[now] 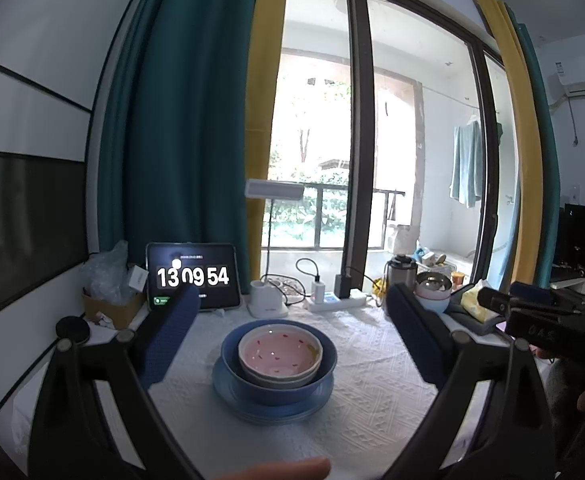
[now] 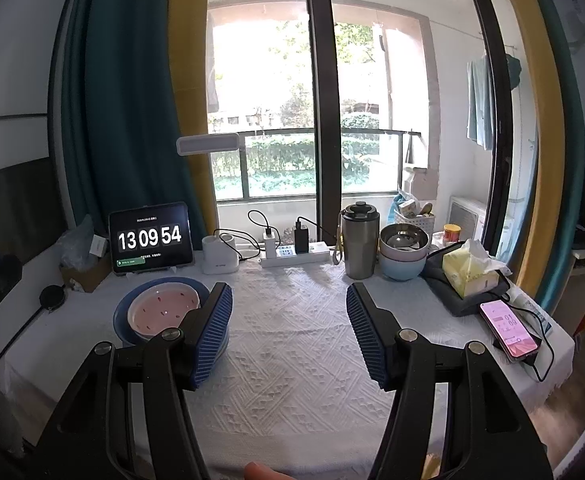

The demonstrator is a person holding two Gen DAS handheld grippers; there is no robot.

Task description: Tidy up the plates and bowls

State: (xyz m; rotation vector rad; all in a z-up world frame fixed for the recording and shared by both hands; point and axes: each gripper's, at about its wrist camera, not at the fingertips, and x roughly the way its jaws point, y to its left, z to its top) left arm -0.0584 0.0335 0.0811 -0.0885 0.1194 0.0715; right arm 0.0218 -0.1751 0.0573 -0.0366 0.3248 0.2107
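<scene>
A pink bowl (image 1: 280, 352) with red specks sits nested in a blue bowl (image 1: 324, 364), which stands on a blue plate (image 1: 228, 392) on the white tablecloth. My left gripper (image 1: 292, 312) is open, its blue pads wide apart on either side of this stack and clear of it. In the right wrist view the pink bowl (image 2: 160, 308) and blue bowl (image 2: 122, 320) lie at the left, partly behind my left fingertip pad (image 2: 212, 332). My right gripper (image 2: 288, 320) is open over bare cloth, holding nothing.
At the back stand a tablet clock (image 2: 150, 238), a white lamp base (image 2: 220, 256), a power strip (image 2: 296, 254), a steel tumbler (image 2: 359, 240) and stacked bowls (image 2: 403, 256). A tissue pack (image 2: 470, 272) and phone (image 2: 510, 330) lie at the right. A fingertip (image 1: 288, 470) shows at the bottom.
</scene>
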